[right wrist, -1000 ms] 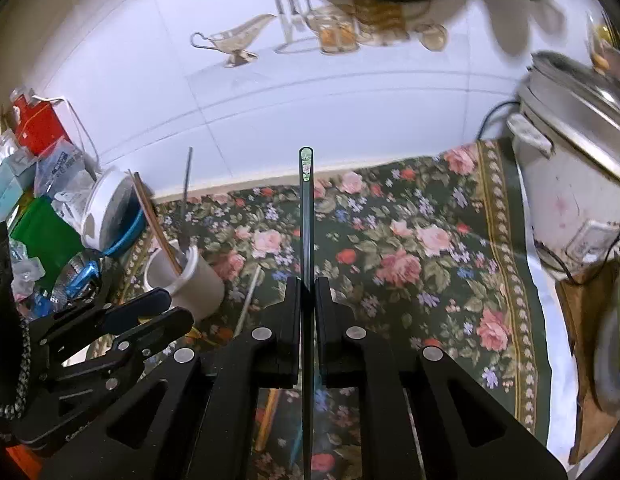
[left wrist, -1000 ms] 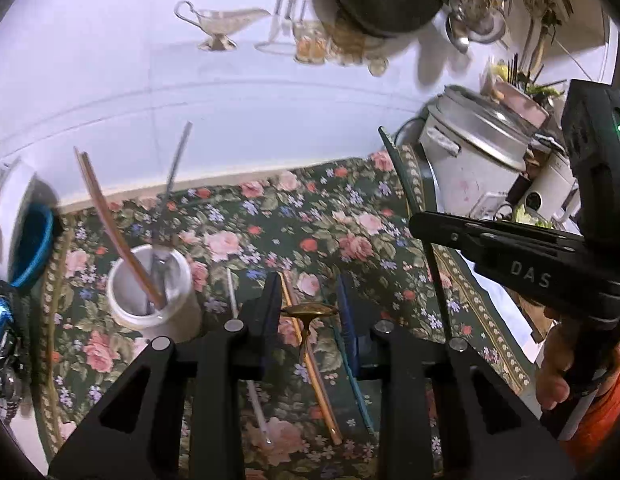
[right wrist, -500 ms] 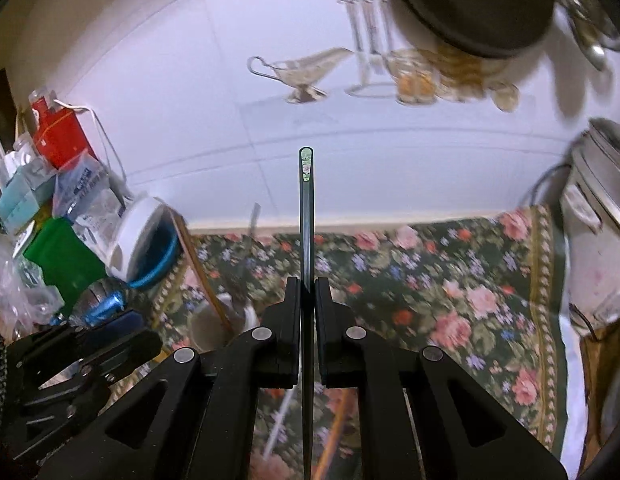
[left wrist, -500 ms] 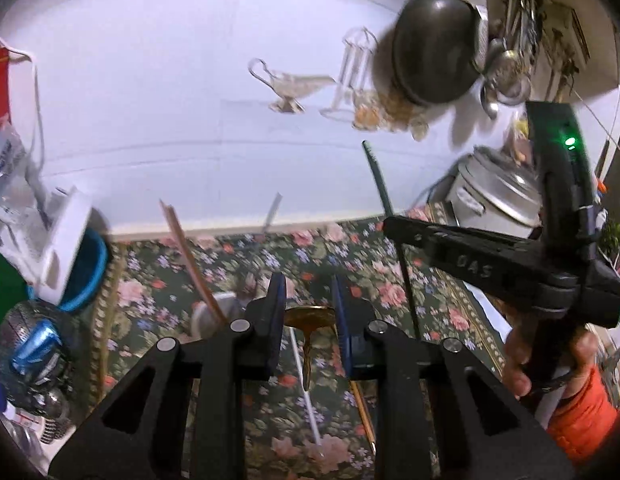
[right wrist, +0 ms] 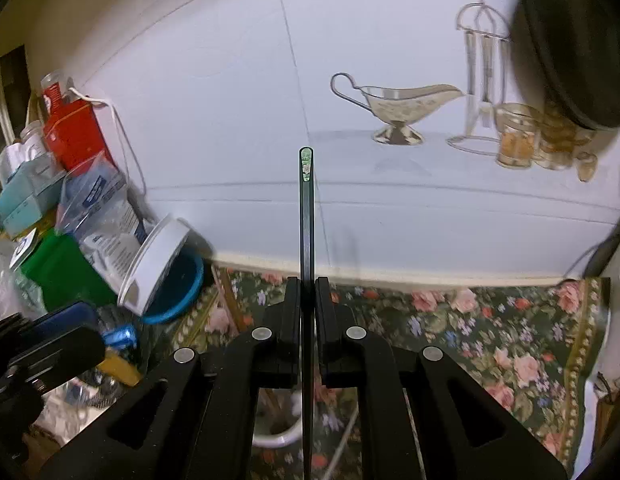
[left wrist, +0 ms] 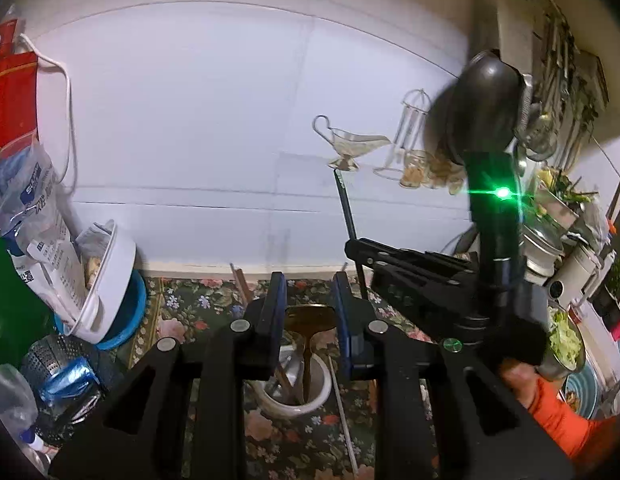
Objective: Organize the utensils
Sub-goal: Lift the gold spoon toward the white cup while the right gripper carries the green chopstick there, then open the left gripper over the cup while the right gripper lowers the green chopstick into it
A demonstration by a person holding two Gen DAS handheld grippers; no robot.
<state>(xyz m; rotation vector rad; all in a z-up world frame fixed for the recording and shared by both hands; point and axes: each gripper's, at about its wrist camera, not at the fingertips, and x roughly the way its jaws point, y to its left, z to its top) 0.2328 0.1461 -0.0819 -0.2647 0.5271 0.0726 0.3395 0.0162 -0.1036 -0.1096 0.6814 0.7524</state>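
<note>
My left gripper [left wrist: 310,304] is shut on the bowl of a gold spoon [left wrist: 310,318], whose handle hangs straight down over the mouth of a white cup [left wrist: 285,410]. The cup stands on a floral cloth [left wrist: 189,308] and holds wooden chopsticks [left wrist: 241,284] and a metal utensil. My right gripper [right wrist: 307,300] is shut on a dark green utensil handle [right wrist: 305,208] that points upward; the white cup [right wrist: 277,436] shows just below its fingers. In the left wrist view the right gripper [left wrist: 358,248] sits to the right, held by a hand with an orange sleeve [left wrist: 558,412].
A tilted white lid over a blue bowl [left wrist: 109,280], bags and boxes crowd the left. A thin white stick [left wrist: 342,408] lies on the cloth beside the cup. A black pan [left wrist: 482,108] hangs on the tiled wall, with a rice cooker [left wrist: 546,240] at the right.
Both grippers rose and shifted left toward the cup, keeping their utensils. The cup now lies directly beneath the left fingers, and more of the wall is in view.
</note>
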